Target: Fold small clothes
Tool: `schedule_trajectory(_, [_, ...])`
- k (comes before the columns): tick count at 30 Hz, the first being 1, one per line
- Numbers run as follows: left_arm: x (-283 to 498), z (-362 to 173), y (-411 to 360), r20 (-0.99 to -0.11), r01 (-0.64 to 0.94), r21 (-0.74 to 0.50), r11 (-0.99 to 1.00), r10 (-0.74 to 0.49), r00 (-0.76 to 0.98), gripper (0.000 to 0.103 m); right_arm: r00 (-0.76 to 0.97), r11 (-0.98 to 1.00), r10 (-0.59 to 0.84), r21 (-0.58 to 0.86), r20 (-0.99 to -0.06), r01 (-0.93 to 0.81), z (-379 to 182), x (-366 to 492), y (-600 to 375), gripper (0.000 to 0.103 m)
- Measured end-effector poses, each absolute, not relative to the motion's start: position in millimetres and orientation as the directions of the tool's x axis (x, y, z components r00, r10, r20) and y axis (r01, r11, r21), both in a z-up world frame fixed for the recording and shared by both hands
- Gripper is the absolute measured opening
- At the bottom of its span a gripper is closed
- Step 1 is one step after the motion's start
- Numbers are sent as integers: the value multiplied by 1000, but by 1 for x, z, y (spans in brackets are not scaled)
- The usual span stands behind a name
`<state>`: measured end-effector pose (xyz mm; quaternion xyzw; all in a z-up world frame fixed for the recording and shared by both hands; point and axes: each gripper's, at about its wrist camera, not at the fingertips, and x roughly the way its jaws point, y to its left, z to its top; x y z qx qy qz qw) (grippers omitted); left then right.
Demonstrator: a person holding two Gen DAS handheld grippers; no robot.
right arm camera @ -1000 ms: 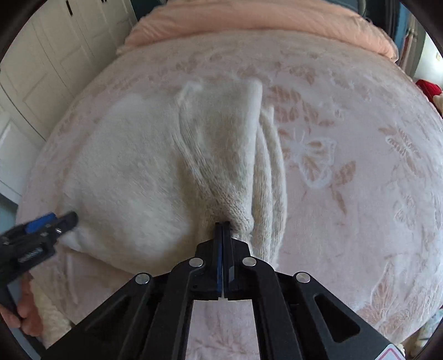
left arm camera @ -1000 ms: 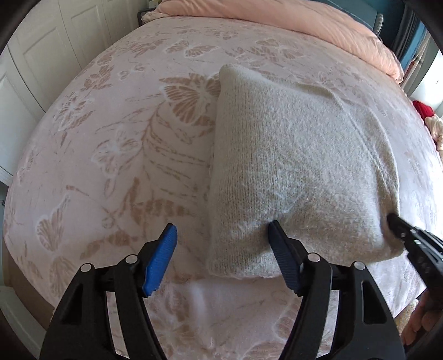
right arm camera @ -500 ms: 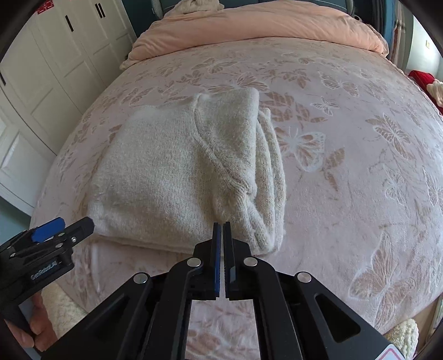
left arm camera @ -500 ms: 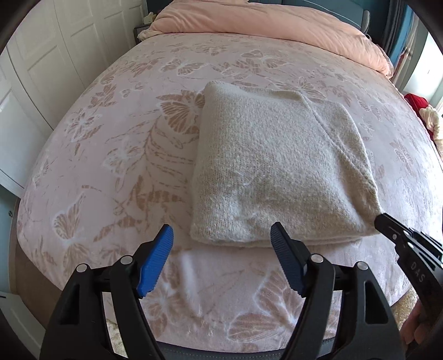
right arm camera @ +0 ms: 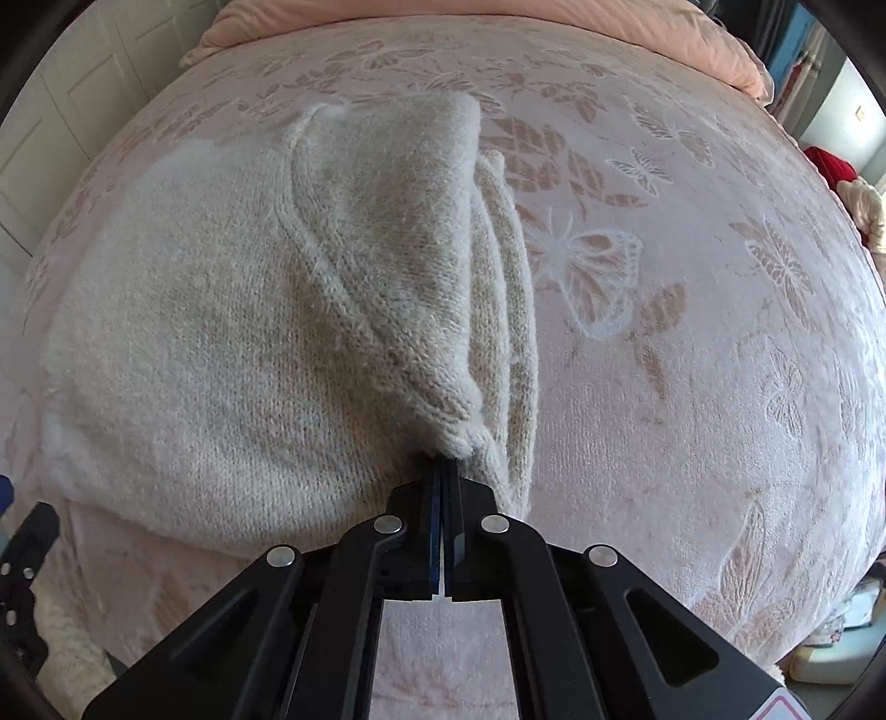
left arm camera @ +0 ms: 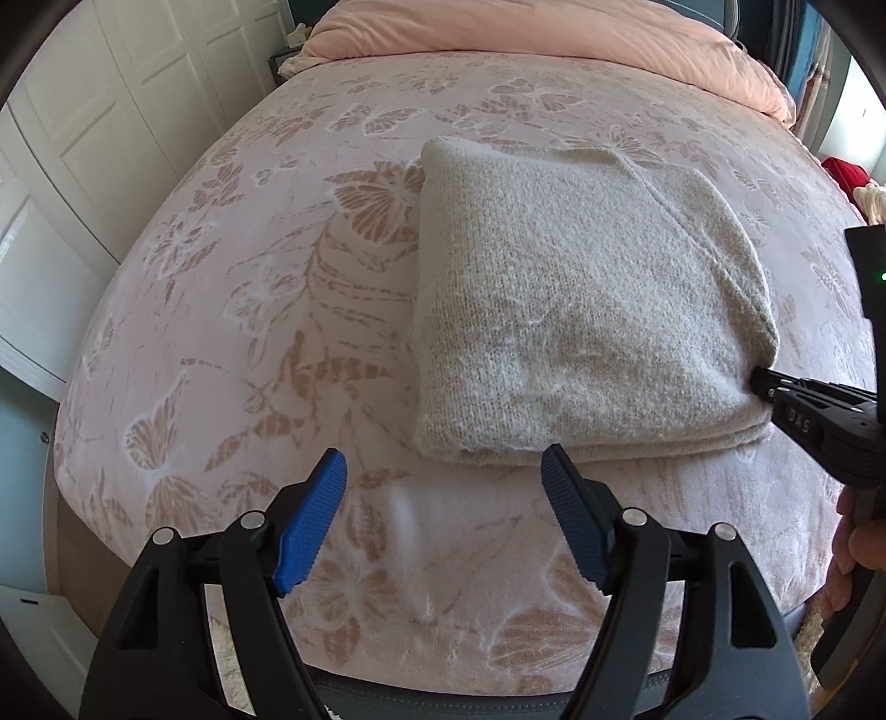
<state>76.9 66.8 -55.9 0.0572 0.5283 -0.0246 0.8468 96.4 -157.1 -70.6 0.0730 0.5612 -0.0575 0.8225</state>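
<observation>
One folded sweater (left arm camera: 581,310); two hand-held grippers: left (left arm camera: 443,520) open, right (right arm camera: 443,462) closed.

A home bedroom: patterned bedspread (left arm camera: 277,266), duvet (left arm camera: 554,27), wardrobe doors (left arm camera: 83,138).

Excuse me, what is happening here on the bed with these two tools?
A person is folding a cream knitted sweater on a bed with a pink butterfly blanket, holding one gripper in each hand. The sweater lies folded into a thick square. The right gripper is shut, with its tips at the sweater's near corner. The left gripper is open and empty, just in front of the sweater's near edge.
</observation>
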Motion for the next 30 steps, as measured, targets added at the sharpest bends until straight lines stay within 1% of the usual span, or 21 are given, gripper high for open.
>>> schedule_trajectory(2, [72,-55,66,-895,104,81,991,27,445,71,409,971,41,133,-912,199,-57,75,-162,0])
schedule_trajectory(3, [69,-55,66,-895,104,80,991,25,446,71,426,963,59,164,-903,214,-50,63,-164,3])
schedule_trajectory(4, [66,-54,65,-893,102,80,992,26,450,74,439,956,76,191,-895,224,-46,49,-165,8])
schedule_trajectory(5, [62,-53,65,-888,99,84,992,30,459,81,451,952,87,208,-888,225,-42,36,-165,9])
schedule_trajectory(7, [53,-49,64,-873,98,94,991,34,486,87,473,952,77,206,-878,227,-36,11,-163,9])
schedule_trajectory(11, [32,-44,58,-850,112,103,988,29,526,88,513,954,24,173,-858,245,-30,-27,-161,12])
schedule_trajectory(12, [27,-44,57,-845,111,104,988,29,534,88,525,952,6,166,-851,259,-28,-35,-160,15])
schedule_trajectory(13, [23,-43,56,-838,109,104,989,28,545,88,536,948,-10,163,-844,274,-27,-40,-161,22])
schedule_trajectory(14, [18,-42,55,-833,104,103,989,29,553,88,547,944,-24,161,-837,287,-25,-45,-162,27])
schedule_trajectory(16, [11,-39,55,-826,90,98,991,30,563,89,576,944,-59,142,-815,298,-21,-54,-158,45])
schedule_trajectory(17, [8,-37,55,-822,86,89,992,25,569,89,596,946,-74,133,-800,297,-19,-59,-155,48])
schedule_trajectory(19, [1,-34,57,-813,73,76,994,19,583,90,626,948,-101,117,-773,297,-16,-69,-149,62])
schedule_trajectory(21, [-6,-33,58,-804,65,74,995,21,595,91,641,948,-114,110,-759,298,-18,-76,-144,68])
schedule_trajectory(23, [-13,-34,58,-797,67,82,994,25,603,91,636,954,-104,103,-765,281,-23,-81,-138,70])
schedule_trajectory(26, [-24,-37,56,-788,77,97,992,29,615,91,624,969,-89,78,-776,235,-30,-88,-124,70])
schedule_trajectory(30, [-40,-40,56,-785,88,75,993,4,619,92,637,976,-75,75,-767,205,-27,-96,-112,70])
